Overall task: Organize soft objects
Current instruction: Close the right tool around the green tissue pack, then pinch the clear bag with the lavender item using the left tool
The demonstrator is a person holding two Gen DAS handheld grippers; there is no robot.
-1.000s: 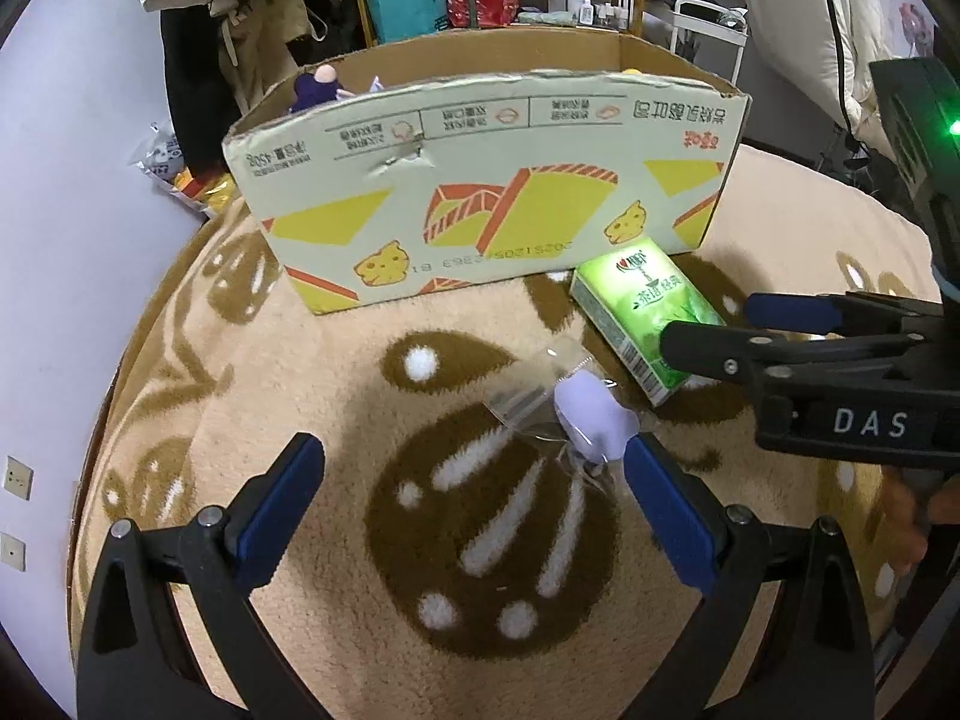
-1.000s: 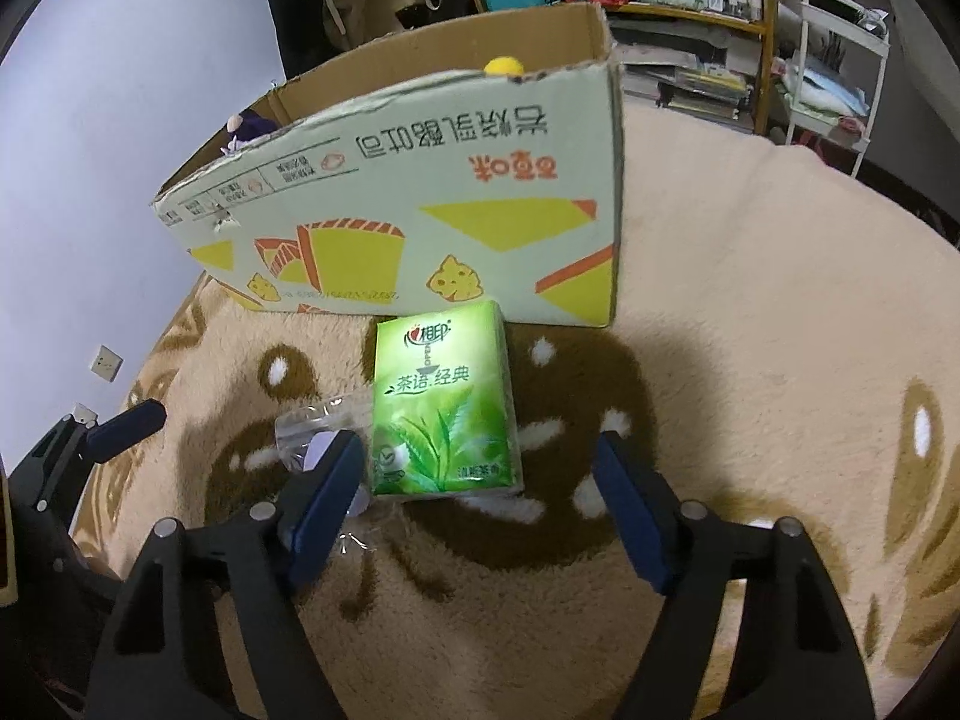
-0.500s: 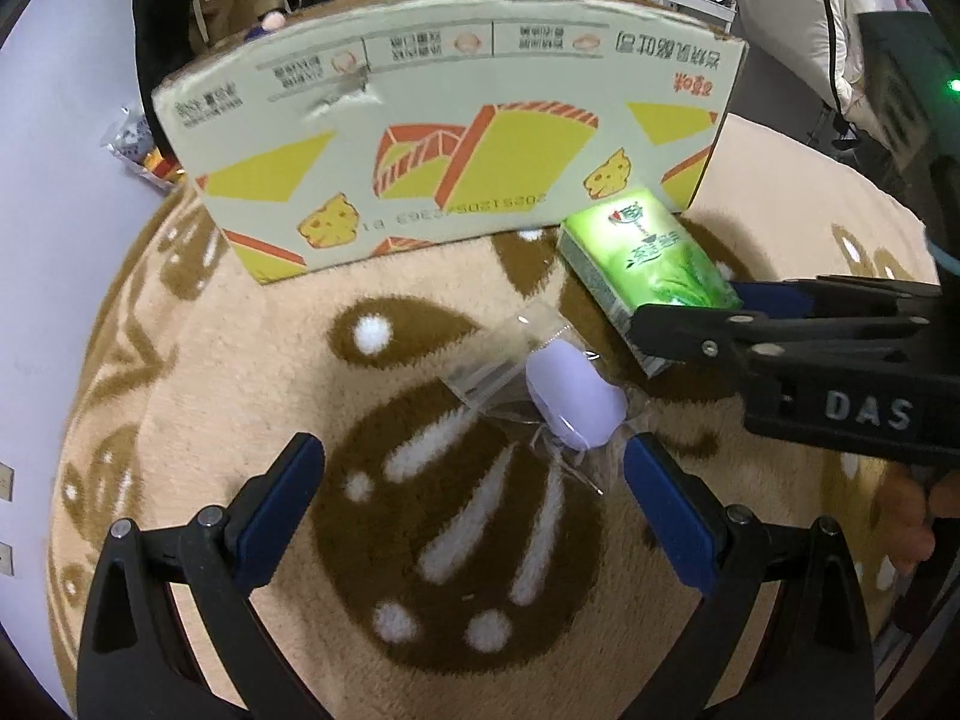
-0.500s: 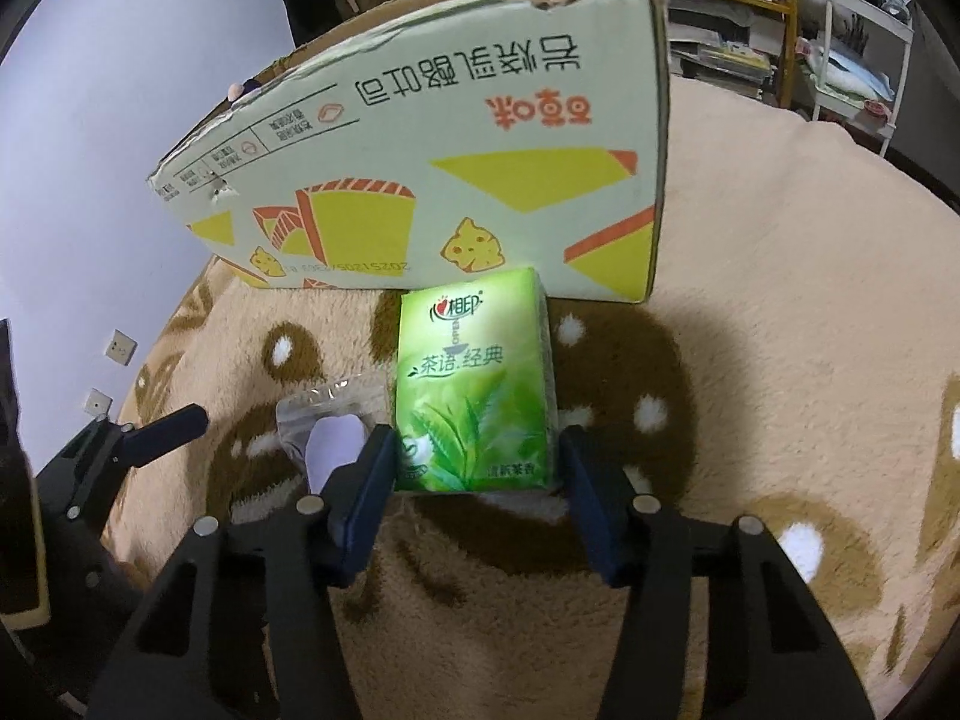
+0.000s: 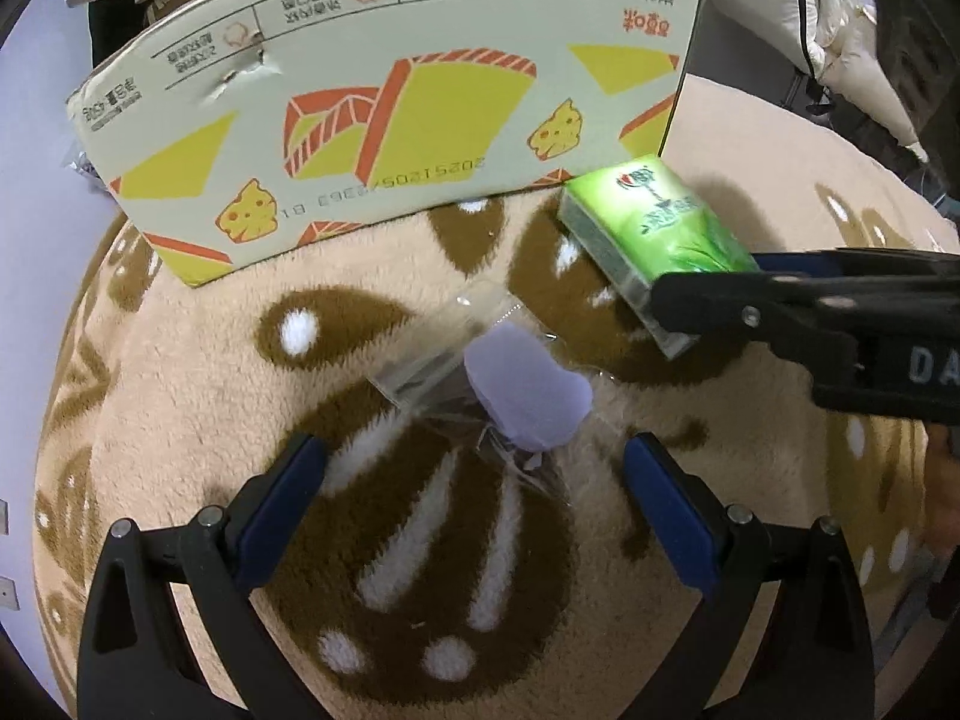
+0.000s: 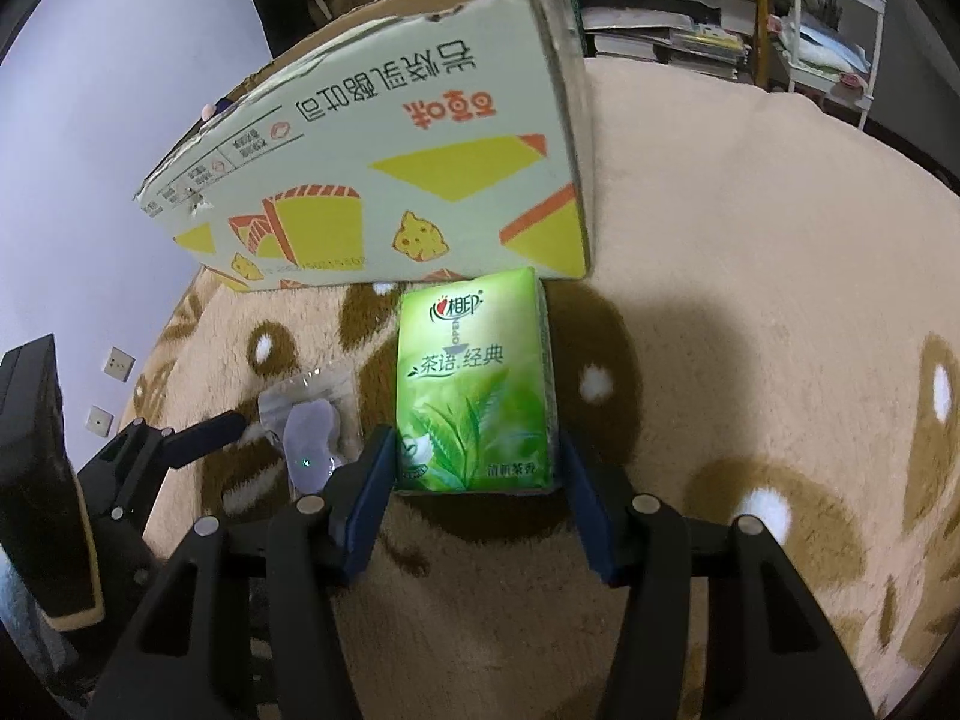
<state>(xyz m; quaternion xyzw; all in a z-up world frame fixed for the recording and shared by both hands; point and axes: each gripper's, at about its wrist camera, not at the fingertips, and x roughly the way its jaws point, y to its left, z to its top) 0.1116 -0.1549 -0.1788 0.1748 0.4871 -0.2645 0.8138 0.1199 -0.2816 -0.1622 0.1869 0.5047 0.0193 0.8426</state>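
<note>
A green tissue pack (image 6: 474,390) lies on the beige rug in front of the cardboard box (image 6: 390,180). My right gripper (image 6: 474,483) has its blue pads against both sides of the pack's near end, shut on it. The pack (image 5: 654,234) and the right gripper (image 5: 708,294) also show in the left wrist view. A lilac soft piece in a clear plastic bag (image 5: 522,390) lies just ahead of my left gripper (image 5: 474,474), which is wide open and empty. The bag also shows in the right wrist view (image 6: 309,432).
The large open box (image 5: 384,120) stands on the rug (image 5: 180,390) right behind both objects. Shelves with books and clutter (image 6: 690,30) are beyond the rug. A grey wall (image 6: 90,120) is on the left.
Both grippers moved forward and down. The right gripper closed from wide open onto the tissue pack. The left gripper came nearer the bagged lilac piece and stayed open.
</note>
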